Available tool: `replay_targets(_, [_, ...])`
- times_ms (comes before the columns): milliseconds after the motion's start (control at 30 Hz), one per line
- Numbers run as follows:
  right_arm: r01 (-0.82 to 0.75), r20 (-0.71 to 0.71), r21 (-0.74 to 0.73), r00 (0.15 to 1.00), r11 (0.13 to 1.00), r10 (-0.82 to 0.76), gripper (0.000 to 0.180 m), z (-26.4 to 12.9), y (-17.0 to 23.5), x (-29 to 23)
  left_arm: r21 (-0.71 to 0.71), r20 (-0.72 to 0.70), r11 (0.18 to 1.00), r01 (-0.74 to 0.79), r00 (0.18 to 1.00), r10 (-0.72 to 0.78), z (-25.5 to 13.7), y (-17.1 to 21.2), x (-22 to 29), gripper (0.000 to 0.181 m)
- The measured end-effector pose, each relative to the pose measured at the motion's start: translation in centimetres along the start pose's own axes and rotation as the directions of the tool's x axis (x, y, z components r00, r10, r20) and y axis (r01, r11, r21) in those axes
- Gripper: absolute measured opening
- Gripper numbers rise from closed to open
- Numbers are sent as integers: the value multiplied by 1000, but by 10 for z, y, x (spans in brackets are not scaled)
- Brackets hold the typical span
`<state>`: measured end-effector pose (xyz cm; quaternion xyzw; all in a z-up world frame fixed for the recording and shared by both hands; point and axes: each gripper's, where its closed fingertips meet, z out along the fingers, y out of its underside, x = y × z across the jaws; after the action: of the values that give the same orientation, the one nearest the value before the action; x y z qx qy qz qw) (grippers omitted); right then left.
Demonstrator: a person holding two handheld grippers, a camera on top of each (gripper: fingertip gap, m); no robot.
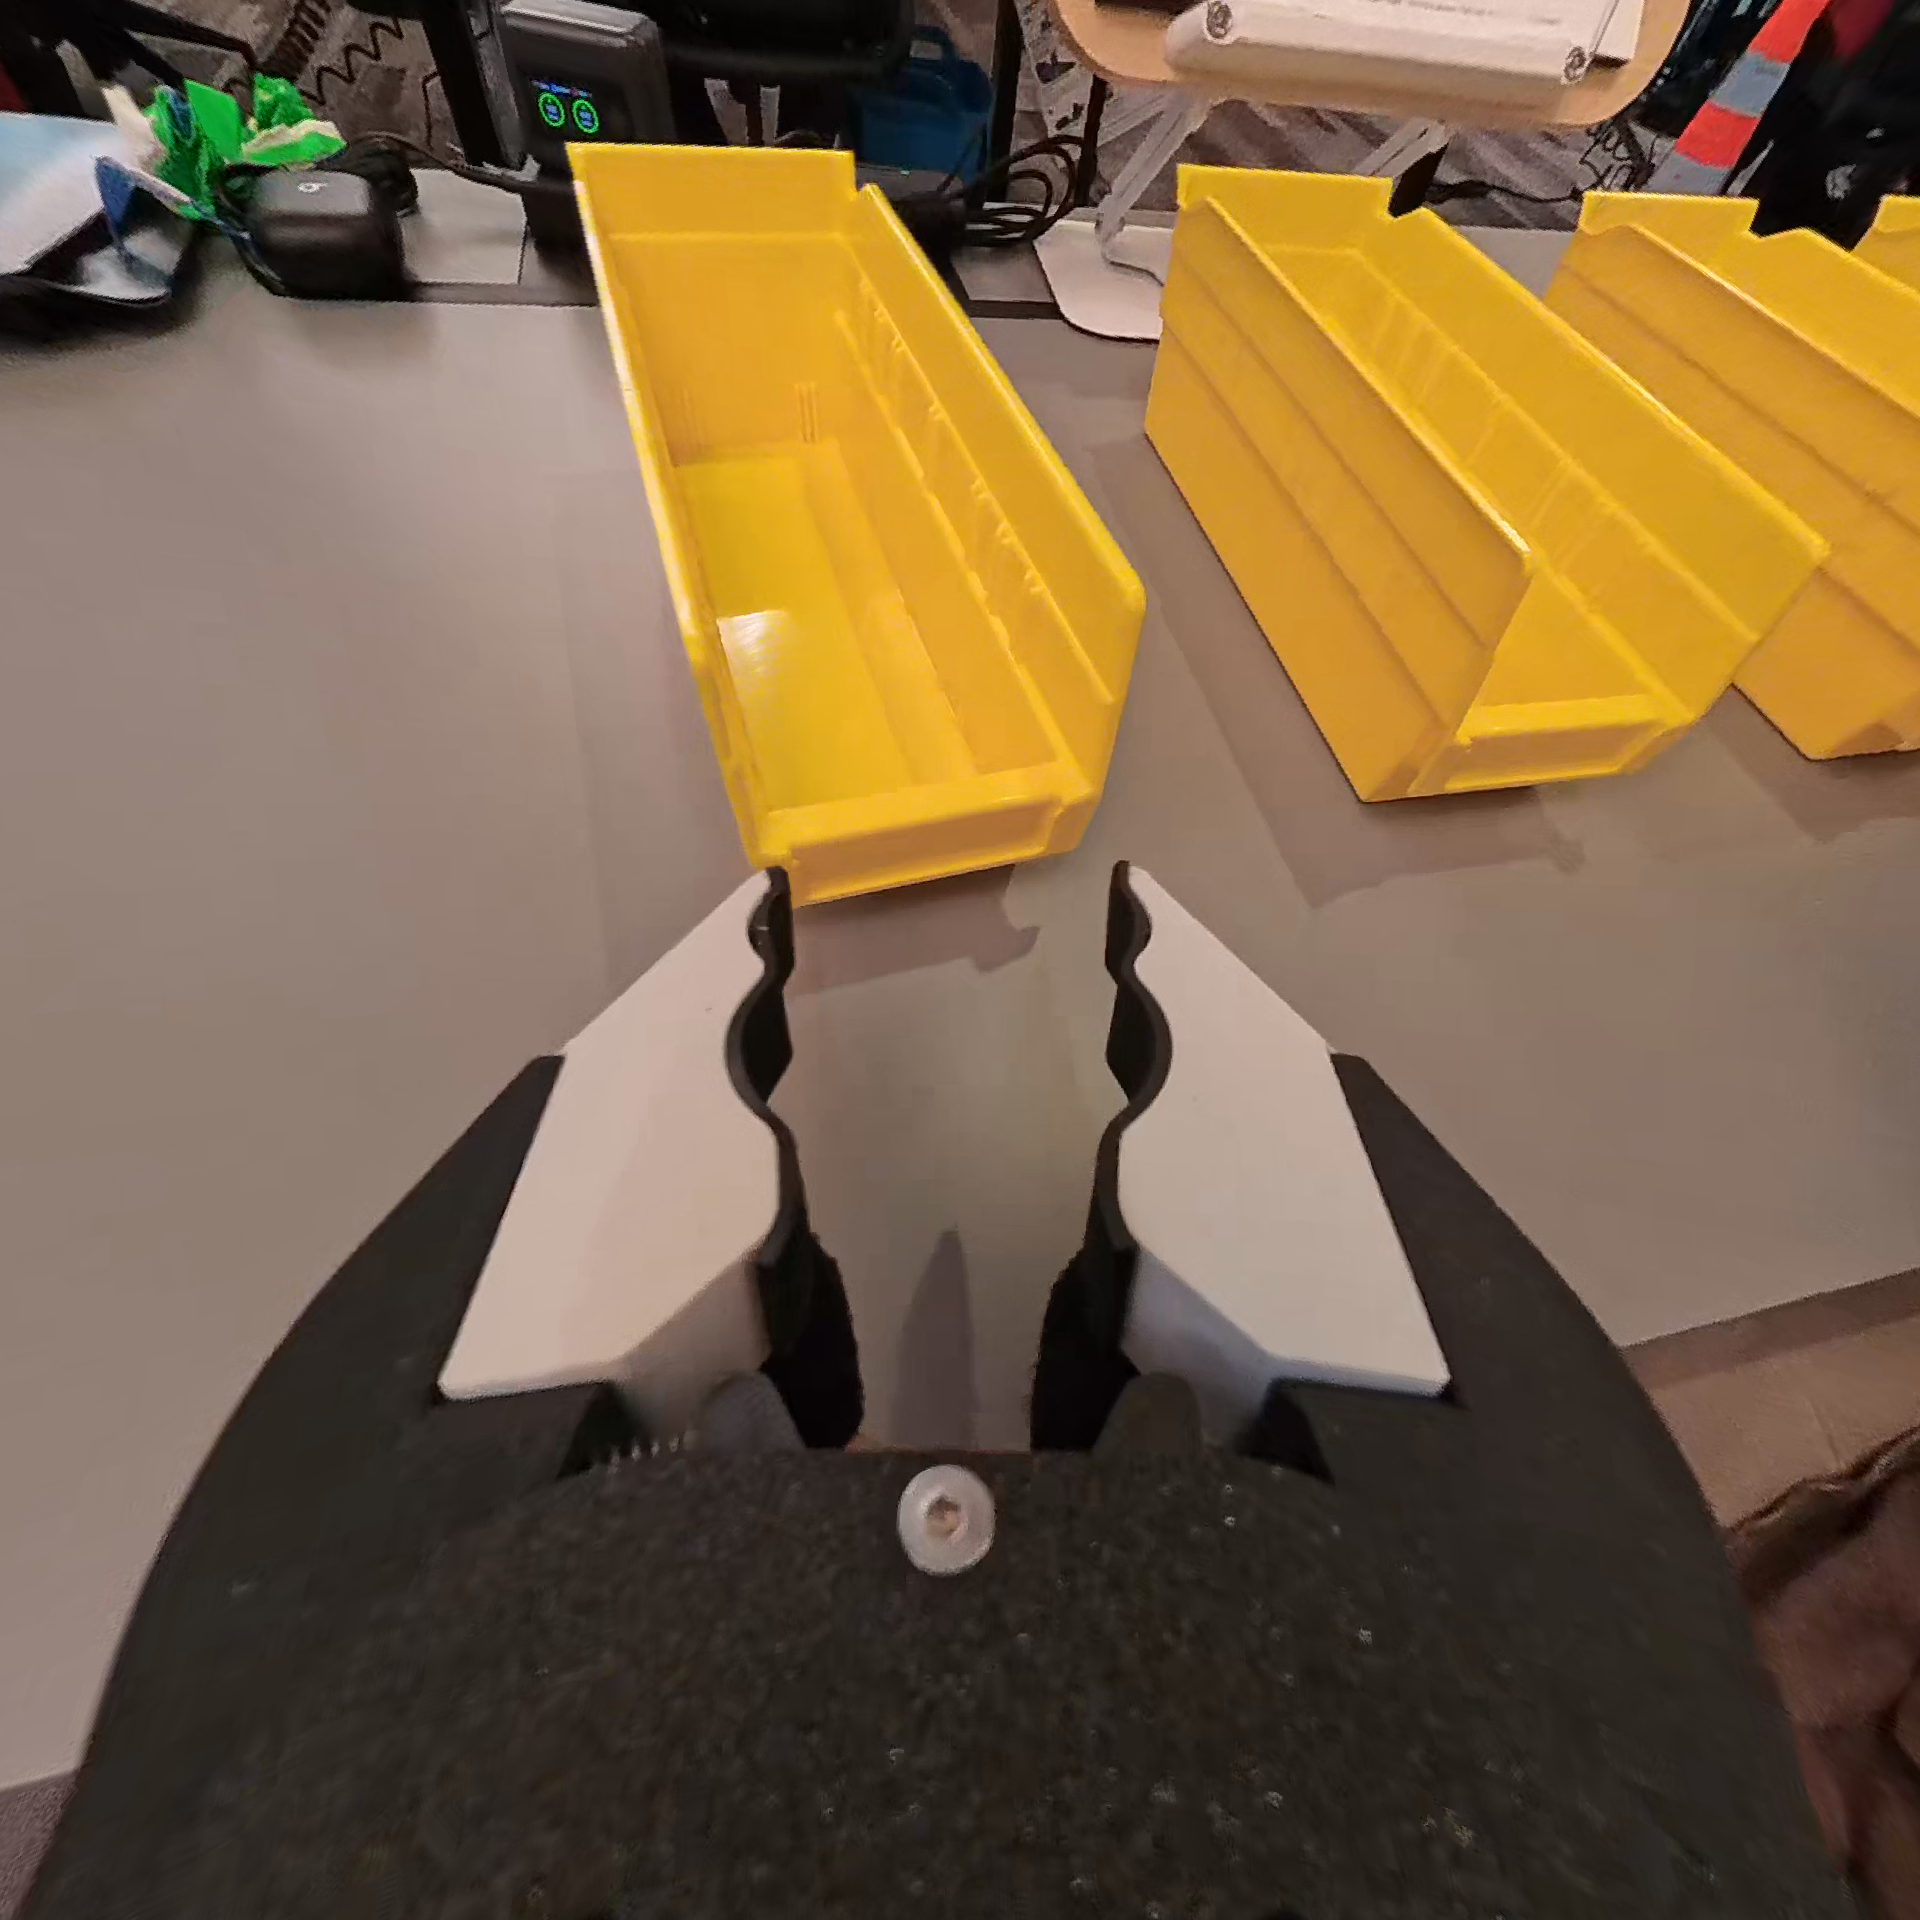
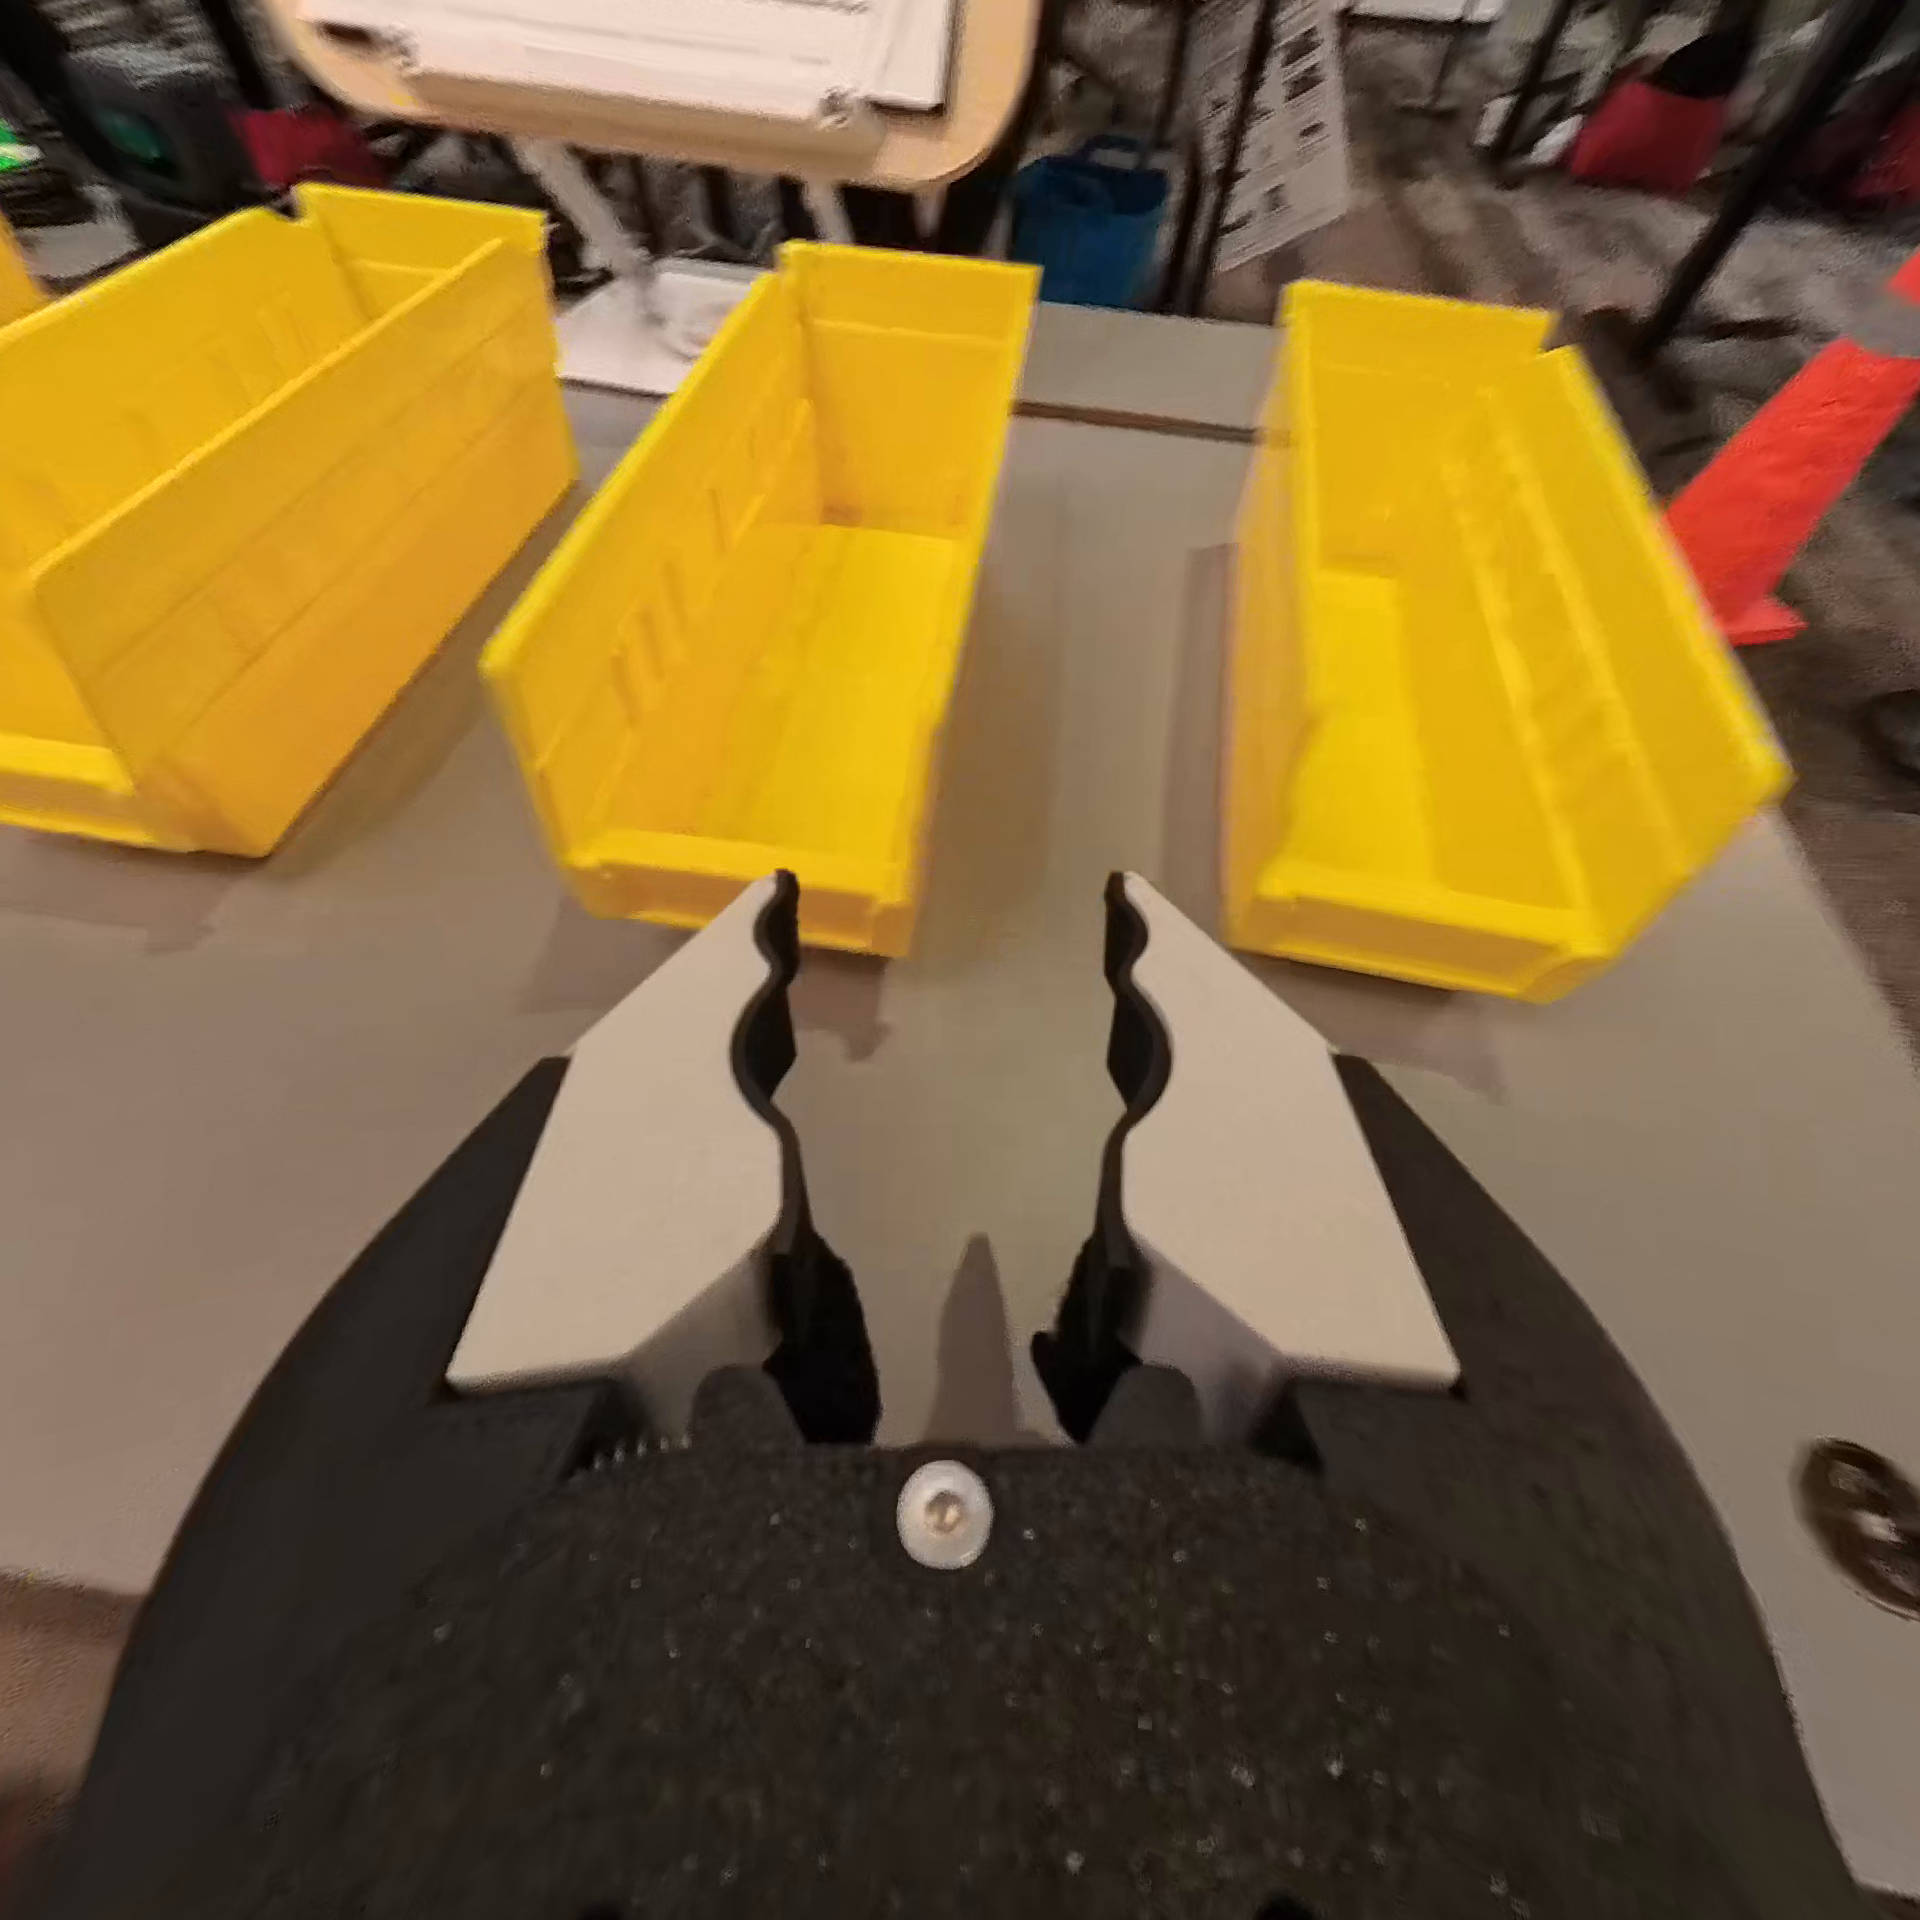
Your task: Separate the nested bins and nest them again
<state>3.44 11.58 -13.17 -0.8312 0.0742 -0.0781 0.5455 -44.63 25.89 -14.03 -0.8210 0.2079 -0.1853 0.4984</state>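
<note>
You see ribbed yellow plastic bins (image 1: 883,540) with a glossy sheen on a smooth matt grey tabletop (image 1: 312,727), and your left gripper (image 1: 945,883) shows matt grey fingers (image 1: 644,1195) on grainy black plastic.

Rightmost yellow bin (image 1: 1860,582) runs off frame edge.

Empty tongs (image 2: 948,896), 3 sep. bins (image 2: 769,582)

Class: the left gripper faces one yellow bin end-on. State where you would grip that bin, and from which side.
Grip the bin's low near end lip, coming straight from the front. It sits just ahead of the open left gripper, thin enough to fit between the fingers; the side walls are taller.
</note>
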Motion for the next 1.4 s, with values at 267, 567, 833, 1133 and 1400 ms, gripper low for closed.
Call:
replay_targets(267, [-125,-234,92,962,988,143,57,-9,-8,115,-60,-131,992,109,984,-116,-5,10,17,48])
replay_targets(567, [-96,-279,-63,957,993,75,53,63,16,184,-87,-198,990,109,972,-125,-1,9,33,44])
replay_targets(833, [-148,-245,-39,960,988,134,5,100,10,188,-113,-215,990,81,971,-104,-1,14,43,40])
replay_targets(1133, [-245,-247,63,936,968,253,3,78,-21,184,-124,-215,987,106,968,-131,-11,19,41,35])
replay_targets(1400, [-374,-67,176,918,911,390,3,32,-84,136,-135,-238,982,129,958,-159,-15,20,43,35])
